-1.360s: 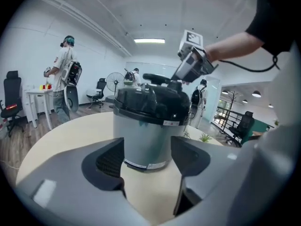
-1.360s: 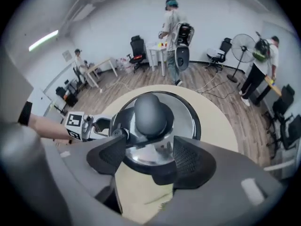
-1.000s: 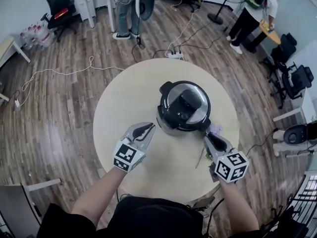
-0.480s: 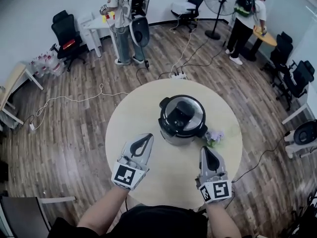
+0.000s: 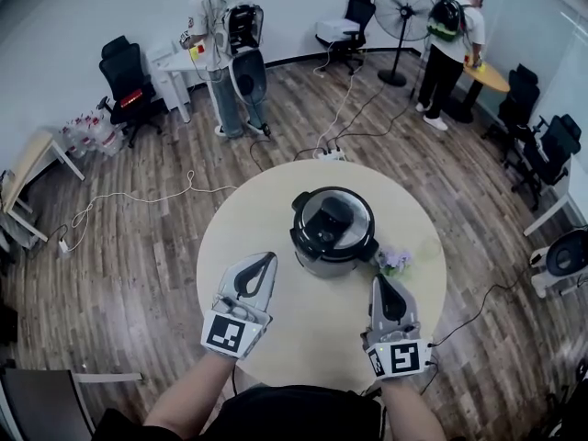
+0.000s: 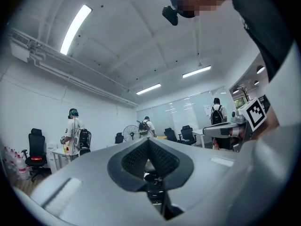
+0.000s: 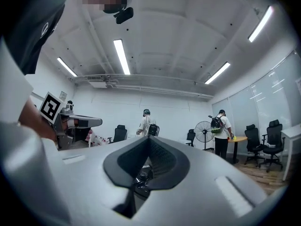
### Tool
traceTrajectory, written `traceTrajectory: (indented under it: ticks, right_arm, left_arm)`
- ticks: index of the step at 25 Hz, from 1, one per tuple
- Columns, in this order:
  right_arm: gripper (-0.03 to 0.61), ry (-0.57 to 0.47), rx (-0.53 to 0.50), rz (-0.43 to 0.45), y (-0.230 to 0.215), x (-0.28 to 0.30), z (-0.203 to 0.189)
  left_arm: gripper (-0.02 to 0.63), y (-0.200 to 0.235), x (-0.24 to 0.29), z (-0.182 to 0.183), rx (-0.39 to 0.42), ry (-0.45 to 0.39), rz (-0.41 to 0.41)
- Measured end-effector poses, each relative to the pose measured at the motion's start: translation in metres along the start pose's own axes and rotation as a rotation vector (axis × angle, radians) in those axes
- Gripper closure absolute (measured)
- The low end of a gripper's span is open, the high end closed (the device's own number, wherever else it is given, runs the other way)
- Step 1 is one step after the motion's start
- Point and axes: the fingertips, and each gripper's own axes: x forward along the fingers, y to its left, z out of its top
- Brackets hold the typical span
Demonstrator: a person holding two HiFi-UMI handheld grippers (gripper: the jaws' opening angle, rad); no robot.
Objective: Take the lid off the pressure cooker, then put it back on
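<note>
The black and silver pressure cooker (image 5: 333, 231) stands in the middle of the round beige table (image 5: 248, 219), and its lid (image 5: 331, 217) sits on top. My left gripper (image 5: 269, 256) hovers to the cooker's near left, shut and holding nothing. To the cooker's near right, my right gripper (image 5: 379, 278) is also shut and holds nothing. Neither touches the cooker. In the left gripper view the shut left gripper (image 6: 148, 141) points level across the room. The right gripper (image 7: 149, 138) in its own view does the same, and the cooker is hidden in both.
A small purple flower sprig (image 5: 397, 259) lies on the table right of the cooker. A power strip (image 5: 329, 154) and cables lie on the wood floor beyond the table. Two people, office chairs and a standing fan (image 5: 401, 12) are far off.
Both grippers have lifted and drawn back from the cooker toward me. Their jaws have closed. The right gripper has swung from slanting to pointing straight ahead.
</note>
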Motion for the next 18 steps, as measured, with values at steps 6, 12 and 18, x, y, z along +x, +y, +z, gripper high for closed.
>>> traceTrajectory:
  ticks: [6,12,18]
  right_arm:
    - [0.571,0.005,-0.025,-0.005,-0.0019,-0.0012,-0.0014]
    - [0.571,0.008,-0.020,-0.004,-0.0026,-0.0010,-0.0042]
    - [0.572,0.008,-0.028,0.002,-0.0004,-0.0023,-0.0040]
  left_arm:
    - [0.612,-0.0054,0.0006,-0.0034,-0.023,0.027,-0.007]
    - [0.612,-0.0091,-0.0010,-0.0084,-0.036,0.042,-0.005]
    - [0.613,-0.0110,-0.0008,-0.0062,-0.026,0.040,-0.004]
